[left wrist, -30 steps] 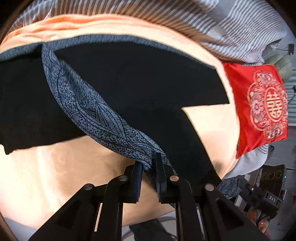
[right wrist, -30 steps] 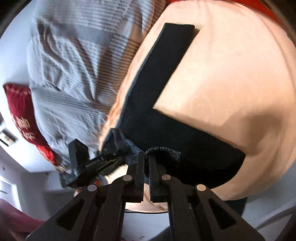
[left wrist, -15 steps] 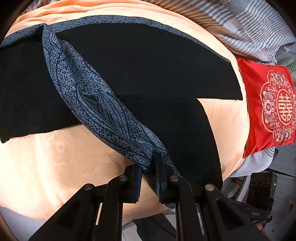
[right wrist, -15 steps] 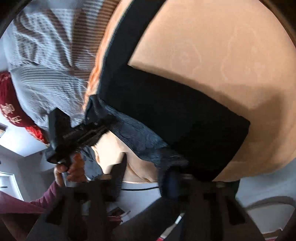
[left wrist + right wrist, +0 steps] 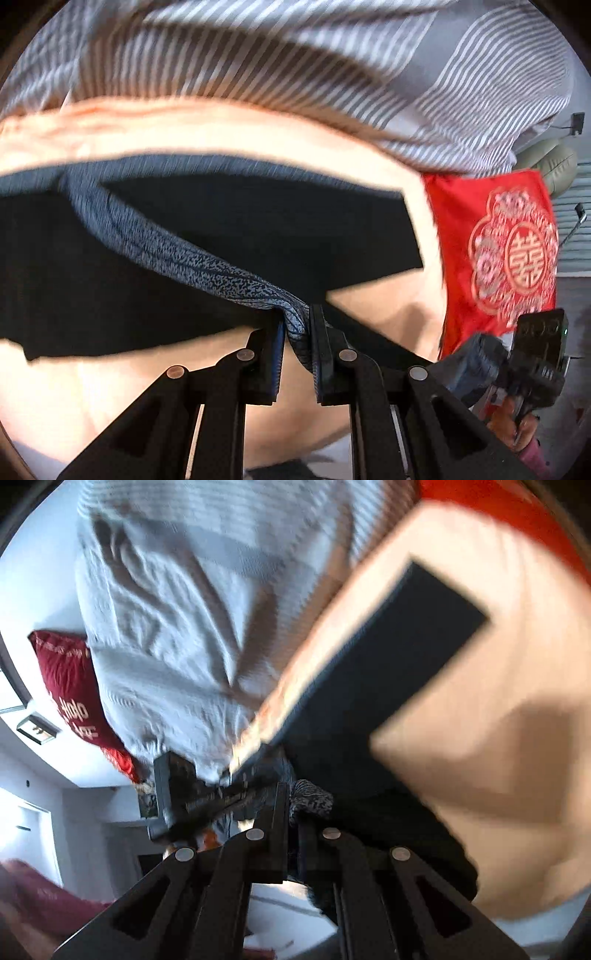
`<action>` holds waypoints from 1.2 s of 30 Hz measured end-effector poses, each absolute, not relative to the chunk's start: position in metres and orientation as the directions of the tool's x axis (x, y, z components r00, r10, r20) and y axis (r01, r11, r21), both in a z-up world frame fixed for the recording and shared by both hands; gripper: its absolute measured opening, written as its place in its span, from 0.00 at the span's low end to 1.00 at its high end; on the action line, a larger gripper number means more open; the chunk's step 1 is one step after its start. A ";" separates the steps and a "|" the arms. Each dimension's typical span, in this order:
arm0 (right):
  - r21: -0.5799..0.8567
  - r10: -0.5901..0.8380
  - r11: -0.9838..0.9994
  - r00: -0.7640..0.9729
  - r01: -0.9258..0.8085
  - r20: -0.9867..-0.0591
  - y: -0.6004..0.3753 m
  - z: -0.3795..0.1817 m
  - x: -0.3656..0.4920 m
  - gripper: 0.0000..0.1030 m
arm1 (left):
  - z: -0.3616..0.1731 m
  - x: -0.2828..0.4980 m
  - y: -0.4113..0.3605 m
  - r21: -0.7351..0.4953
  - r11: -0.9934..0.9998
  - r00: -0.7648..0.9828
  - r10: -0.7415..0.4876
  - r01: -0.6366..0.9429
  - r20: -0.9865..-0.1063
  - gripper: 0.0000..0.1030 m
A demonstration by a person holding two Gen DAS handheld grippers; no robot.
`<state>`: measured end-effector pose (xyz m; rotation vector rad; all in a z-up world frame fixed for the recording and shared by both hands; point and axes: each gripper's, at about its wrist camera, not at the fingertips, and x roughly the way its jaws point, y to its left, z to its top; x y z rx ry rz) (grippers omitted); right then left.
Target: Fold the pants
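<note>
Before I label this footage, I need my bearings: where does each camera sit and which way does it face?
Left wrist: sits on the left gripper, looking down along its fingers at the pants on the peach sheet; the jaws pinch the patterned waistband, and the right gripper shows at lower right.
Right wrist: sits on the right gripper, looking along the pants toward the striped quilt; the left gripper shows at left.
Shared: pants, sheet, quilt, each other's gripper.
</note>
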<state>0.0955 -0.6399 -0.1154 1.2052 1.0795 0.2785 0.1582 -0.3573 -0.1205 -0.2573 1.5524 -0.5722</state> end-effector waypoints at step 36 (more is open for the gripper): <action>0.239 0.213 0.888 0.109 0.393 -0.971 -0.709 -0.215 0.257 0.40 | -0.218 0.196 -0.390 0.012 0.961 0.092 -0.014 0.277 -0.996 0.14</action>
